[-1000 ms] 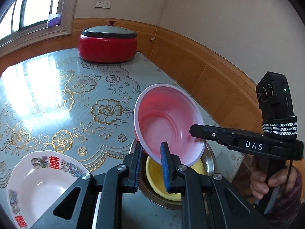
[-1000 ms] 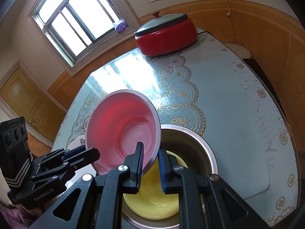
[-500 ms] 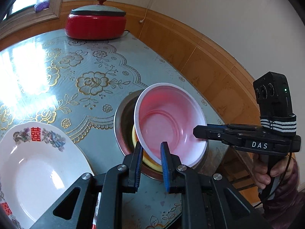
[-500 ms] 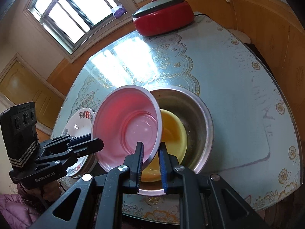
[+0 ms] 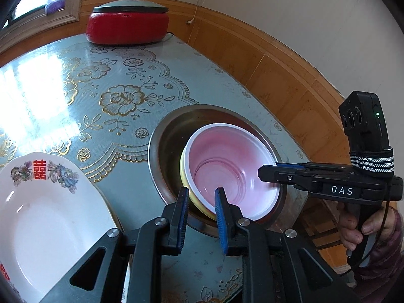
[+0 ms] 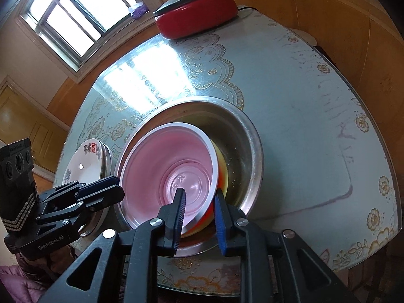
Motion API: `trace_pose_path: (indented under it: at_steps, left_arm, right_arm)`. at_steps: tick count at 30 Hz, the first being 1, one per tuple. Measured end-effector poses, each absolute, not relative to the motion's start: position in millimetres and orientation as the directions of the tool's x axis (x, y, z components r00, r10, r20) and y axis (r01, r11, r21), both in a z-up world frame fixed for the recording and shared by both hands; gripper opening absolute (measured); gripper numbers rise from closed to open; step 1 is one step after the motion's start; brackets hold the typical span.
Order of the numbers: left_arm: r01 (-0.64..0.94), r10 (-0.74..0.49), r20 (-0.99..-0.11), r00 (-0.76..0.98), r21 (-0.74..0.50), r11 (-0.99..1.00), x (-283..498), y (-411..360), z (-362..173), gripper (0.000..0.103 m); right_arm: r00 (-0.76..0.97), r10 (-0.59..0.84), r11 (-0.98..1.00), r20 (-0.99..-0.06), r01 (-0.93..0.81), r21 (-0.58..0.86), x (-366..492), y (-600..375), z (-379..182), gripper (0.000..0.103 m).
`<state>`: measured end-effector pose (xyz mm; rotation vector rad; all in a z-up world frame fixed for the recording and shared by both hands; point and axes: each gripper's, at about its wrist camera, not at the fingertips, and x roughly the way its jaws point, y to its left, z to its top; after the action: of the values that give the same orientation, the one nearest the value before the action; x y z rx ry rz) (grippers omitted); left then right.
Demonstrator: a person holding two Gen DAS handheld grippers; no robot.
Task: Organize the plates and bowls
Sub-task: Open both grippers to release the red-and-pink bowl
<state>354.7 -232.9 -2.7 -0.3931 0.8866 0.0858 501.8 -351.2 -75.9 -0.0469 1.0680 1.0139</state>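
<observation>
— Step in hand? Translucent pink plastic bowl (image 5: 231,174) nested in yellow bowl (image 6: 222,169) inside steel basin (image 6: 250,139); left claw (image 5: 199,202) and right claw (image 6: 199,207) both parted wide around its near rim, released.

— Next? Likely backing off, then reaching left for white patterned plate (image 5: 38,202). Glossy floral bench (image 5: 113,75), red lidded pot (image 5: 127,24) far, wood-panelled walls.

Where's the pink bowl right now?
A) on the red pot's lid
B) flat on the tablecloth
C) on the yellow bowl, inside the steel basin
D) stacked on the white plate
C: the pink bowl sits on the yellow bowl, whose rim shows beneath it, inside the steel basin; both grippers' jaws straddle its rim with visible gaps.
</observation>
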Motion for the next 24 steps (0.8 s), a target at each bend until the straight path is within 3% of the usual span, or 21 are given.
trace_pose_path:
  at_steps: [8,15,19,24]
  left_arm:
    - [-0.25,-0.071,-0.755,0.652,-0.302,0.92,347.7,-228.4,1.1,0.036]
    - [-0.261,-0.057,-0.753,0.655,-0.297,0.919,338.5,-222.5,-1.1,0.037]
    - [-0.25,-0.079,-0.746,0.661,-0.318,0.915,337.5,-221.2,-2.9,0.038]
    - [-0.278,-0.073,-0.76,0.646,-0.323,0.905,340.0,-216.7,-7.8,0.053]
  right_arm:
    - [0.176,0.618,0.594,-0.767,-0.743,0.308,495.5,-340.4,-72.9,0.03]
    - [0.243,0.564,0.601,-0.789,-0.777,0.19,487.9,-325.0,-75.0,0.032]
    - [0.358,0.491,0.612,-0.794,-0.791,0.022,478.1,-311.8,-80.5,0.032]
    - [0.392,0.474,0.618,-0.788,-0.786,-0.019,479.9,-307.6,-85.6,0.032]
